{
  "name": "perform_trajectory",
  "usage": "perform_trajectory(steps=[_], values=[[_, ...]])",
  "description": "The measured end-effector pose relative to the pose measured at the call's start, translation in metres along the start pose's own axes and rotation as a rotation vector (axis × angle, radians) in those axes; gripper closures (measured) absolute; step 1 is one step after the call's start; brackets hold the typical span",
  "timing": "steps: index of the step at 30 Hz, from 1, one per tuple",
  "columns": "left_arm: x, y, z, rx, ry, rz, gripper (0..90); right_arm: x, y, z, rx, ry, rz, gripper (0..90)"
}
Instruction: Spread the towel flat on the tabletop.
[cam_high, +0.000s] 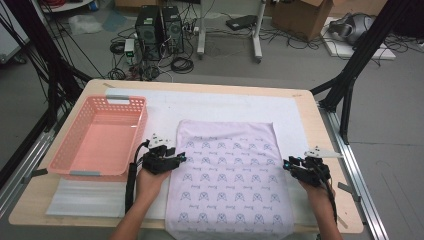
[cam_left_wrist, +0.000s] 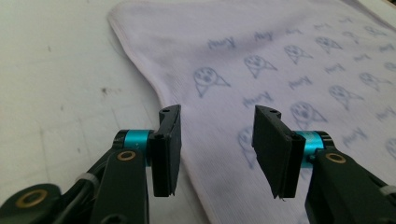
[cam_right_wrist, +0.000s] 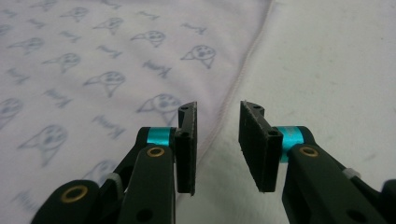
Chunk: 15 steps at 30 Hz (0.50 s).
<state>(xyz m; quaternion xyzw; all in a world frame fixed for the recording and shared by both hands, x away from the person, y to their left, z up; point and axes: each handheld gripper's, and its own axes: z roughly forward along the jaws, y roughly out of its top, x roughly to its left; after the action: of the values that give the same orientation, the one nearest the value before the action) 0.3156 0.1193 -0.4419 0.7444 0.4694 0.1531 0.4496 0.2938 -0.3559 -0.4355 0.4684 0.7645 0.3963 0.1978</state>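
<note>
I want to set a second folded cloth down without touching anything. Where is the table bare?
The white mat is bare beyond the printed cloth, between the pink basket and the table's far right corner. A narrow strip lies right of the cloth. It is crowded at the cloth's side edges, where the left gripper and right gripper stand open.

We see a lab: computer towers and tangled cables on the bare floor, black frame struts, cardboard box behind the bench.

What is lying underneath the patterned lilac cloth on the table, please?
The cloth lies flat on a white mat covering the wooden table. The mat shows around its edges; whatever sits directly beneath the cloth is covered.
</note>
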Motion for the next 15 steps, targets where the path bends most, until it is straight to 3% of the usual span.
perform_trajectory(steps=[5, 7, 10, 13, 15], values=[[-0.006, -0.016, -0.013, 0.015, -0.02, 0.017, 58.8, 0.017, -0.01, -0.019, -0.003, 0.054, -0.043, 65.6], [-0.007, -0.022, -0.017, 0.019, -0.029, 0.01, 58.8, 0.026, -0.016, -0.022, 0.022, 0.071, -0.056, 60.7], [-0.009, -0.031, -0.023, 0.028, -0.042, -0.015, 56.1, 0.036, -0.026, -0.024, 0.058, 0.051, -0.075, 60.3], [-0.011, -0.035, -0.028, 0.027, -0.063, -0.023, 56.2, 0.038, -0.032, -0.024, 0.089, 0.047, -0.046, 65.6], [-0.016, -0.038, -0.03, 0.05, -0.045, -0.01, 60.8, 0.038, -0.037, -0.024, 0.079, 0.039, -0.026, 71.2]])
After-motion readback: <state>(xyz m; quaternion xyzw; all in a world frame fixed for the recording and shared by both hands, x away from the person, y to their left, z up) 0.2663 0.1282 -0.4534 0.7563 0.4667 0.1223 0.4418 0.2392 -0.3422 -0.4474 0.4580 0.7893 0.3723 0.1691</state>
